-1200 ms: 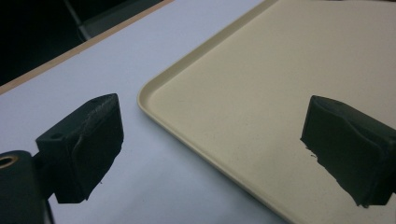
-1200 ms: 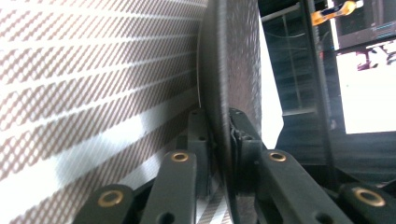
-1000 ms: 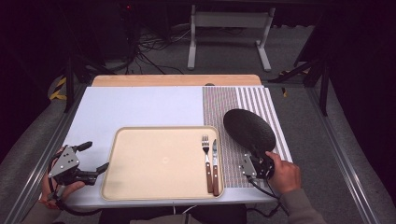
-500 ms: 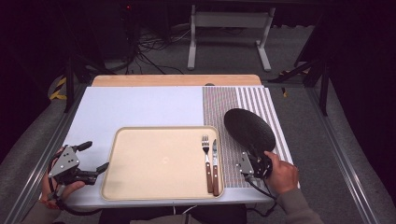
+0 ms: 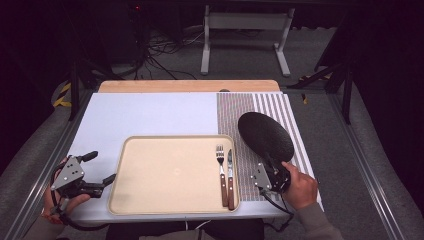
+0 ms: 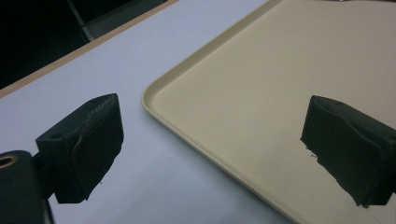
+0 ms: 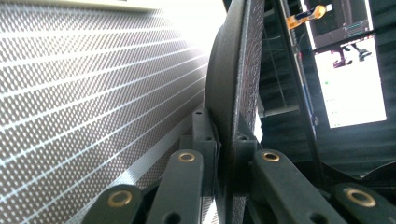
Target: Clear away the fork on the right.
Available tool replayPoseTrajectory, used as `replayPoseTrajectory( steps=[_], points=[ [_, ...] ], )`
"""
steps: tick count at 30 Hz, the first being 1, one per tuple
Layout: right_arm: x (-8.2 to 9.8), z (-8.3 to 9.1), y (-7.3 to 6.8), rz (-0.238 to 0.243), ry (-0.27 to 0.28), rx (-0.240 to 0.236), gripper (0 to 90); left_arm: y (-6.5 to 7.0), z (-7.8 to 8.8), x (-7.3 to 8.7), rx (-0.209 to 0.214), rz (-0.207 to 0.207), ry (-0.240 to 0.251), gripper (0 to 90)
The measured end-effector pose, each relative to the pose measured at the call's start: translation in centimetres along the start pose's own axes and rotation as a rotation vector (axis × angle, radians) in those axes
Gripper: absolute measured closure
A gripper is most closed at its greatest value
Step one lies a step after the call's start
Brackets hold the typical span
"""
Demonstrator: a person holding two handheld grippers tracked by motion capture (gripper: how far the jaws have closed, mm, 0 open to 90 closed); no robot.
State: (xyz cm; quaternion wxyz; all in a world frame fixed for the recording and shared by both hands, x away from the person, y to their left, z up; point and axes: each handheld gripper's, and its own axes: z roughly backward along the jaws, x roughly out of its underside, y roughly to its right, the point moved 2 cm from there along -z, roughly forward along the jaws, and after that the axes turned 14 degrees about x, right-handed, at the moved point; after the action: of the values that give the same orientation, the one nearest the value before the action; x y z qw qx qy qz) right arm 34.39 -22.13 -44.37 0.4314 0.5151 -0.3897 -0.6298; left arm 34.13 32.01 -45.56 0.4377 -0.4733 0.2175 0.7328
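The round black plate (image 5: 265, 136) is clenched at its near rim by the right claw (image 5: 272, 169); the left claw (image 5: 95, 167) stays released. The plate should be kept level and lowered onto the beige plastic tray (image 5: 165, 172).

I see a brightly lit table (image 5: 150, 115) against dark surroundings — glare whitens the striped mat (image 7: 93, 70) up close, and nearby jaws blur softly.

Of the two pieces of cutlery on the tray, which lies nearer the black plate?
The knife, at the tray's right edge. The fork lies just left of it, farther from the plate clamped in the right gripper.
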Motion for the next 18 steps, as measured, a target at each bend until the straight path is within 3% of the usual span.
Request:
replayPoseTrajectory(
  steps=[9,18],
  points=[
    [-1.8,1.3,0.4,-0.011,0.048,0.019,85.7,0.0,0.0,0.0,-0.004,-0.001,-0.004,6.2],
    [-4.2,2.5,-0.1,0.028,0.113,0.021,85.8,0.0,0.1,0.0,-0.006,-0.008,-0.004,6.2]
  ],
)
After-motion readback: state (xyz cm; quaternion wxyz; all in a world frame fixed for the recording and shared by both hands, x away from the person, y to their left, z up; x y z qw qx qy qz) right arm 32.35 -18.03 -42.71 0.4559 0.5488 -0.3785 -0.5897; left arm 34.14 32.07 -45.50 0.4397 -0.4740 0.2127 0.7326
